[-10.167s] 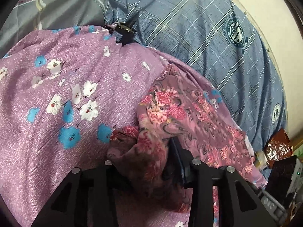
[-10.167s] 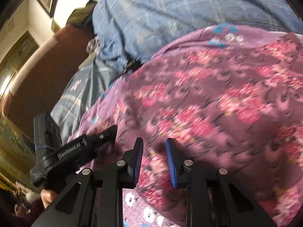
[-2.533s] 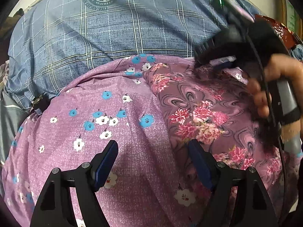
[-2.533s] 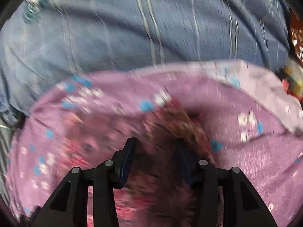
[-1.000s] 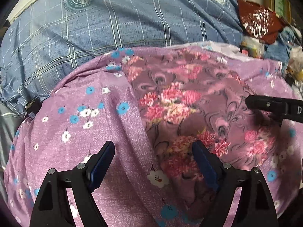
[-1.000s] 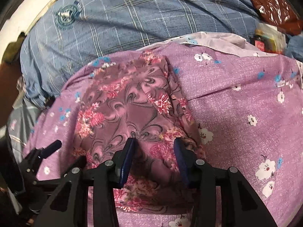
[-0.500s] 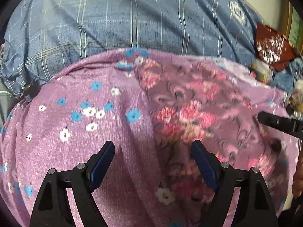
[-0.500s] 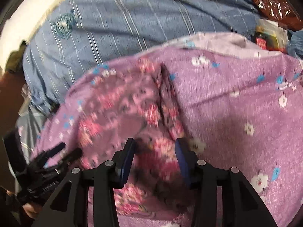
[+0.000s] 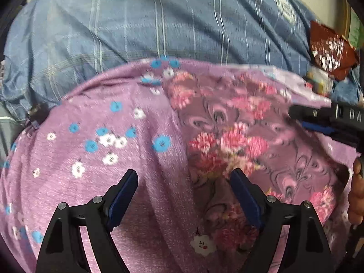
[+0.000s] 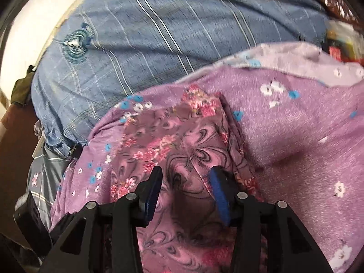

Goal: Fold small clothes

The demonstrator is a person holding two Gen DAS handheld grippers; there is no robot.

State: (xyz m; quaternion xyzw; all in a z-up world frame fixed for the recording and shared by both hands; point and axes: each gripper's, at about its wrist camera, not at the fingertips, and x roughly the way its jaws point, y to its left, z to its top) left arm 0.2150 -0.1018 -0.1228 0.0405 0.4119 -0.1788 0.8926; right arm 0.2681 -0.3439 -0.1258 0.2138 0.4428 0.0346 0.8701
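A mauve garment with pink flowers [image 9: 229, 136] lies folded on a purple bedsheet [image 9: 95, 159] printed with blue and white blossoms. My left gripper [image 9: 183, 178] hangs open and wide over the garment's left edge, one finger above the sheet and the other above the garment, with nothing gripped. My right gripper [image 10: 186, 176] stands part open just above the near end of the garment [image 10: 182, 145], and its pads are not pressing on the cloth. The right gripper [image 9: 323, 116] also reaches in from the right edge of the left wrist view, a hand [image 9: 356, 195] behind it.
A blue plaid quilt [image 9: 182, 22] with round emblems [image 10: 75, 43] lies bunched behind the sheet. A red-brown foil packet [image 9: 329, 47] and small clutter sit at the far right. A pale wall [image 10: 22, 27] and a grey sheet [image 10: 43, 173] lie to the left.
The right gripper has slid sideways along the garment, and its finger sits higher and further in at the right edge of the left wrist view. The left gripper has barely shifted; both openings look the same.
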